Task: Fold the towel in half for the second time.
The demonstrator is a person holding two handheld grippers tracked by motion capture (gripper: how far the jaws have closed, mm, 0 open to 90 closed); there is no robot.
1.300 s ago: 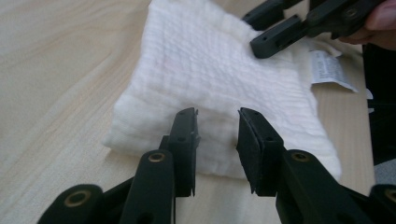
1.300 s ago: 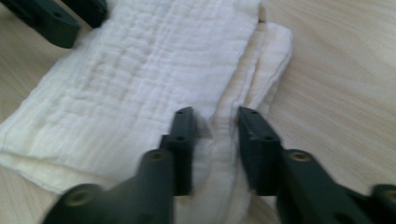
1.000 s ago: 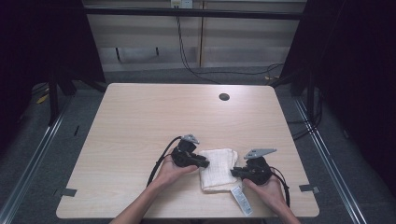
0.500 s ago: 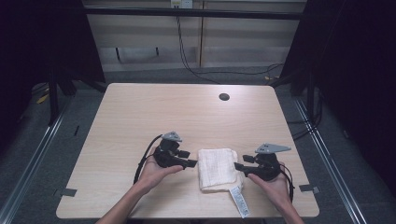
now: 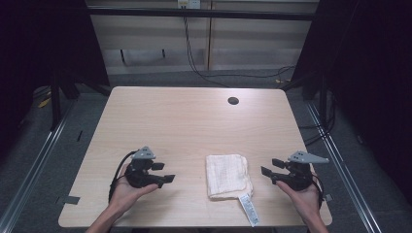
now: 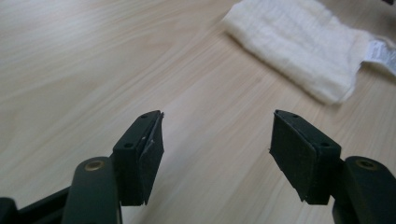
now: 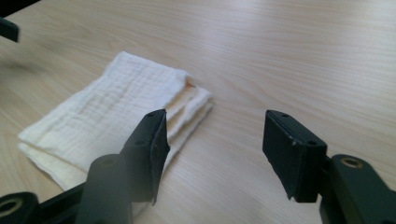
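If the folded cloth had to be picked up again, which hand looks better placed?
Probably the right. The right gripper sits closer to the folded cloth, with its open jaws pointing at it. The left gripper, also open, sits farther off.

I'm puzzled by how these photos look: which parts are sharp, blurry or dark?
High view: the table is evenly lit and sharp, its surroundings nearly black. Left gripper view: the folded cloth is soft and out of focus, its label blurred. Right gripper view: the cloth's weave is crisp, the near jaw blurred.

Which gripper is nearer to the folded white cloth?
Right. The right gripper sits just off the folded white cloth; the left gripper is farther off, on its opposite side.
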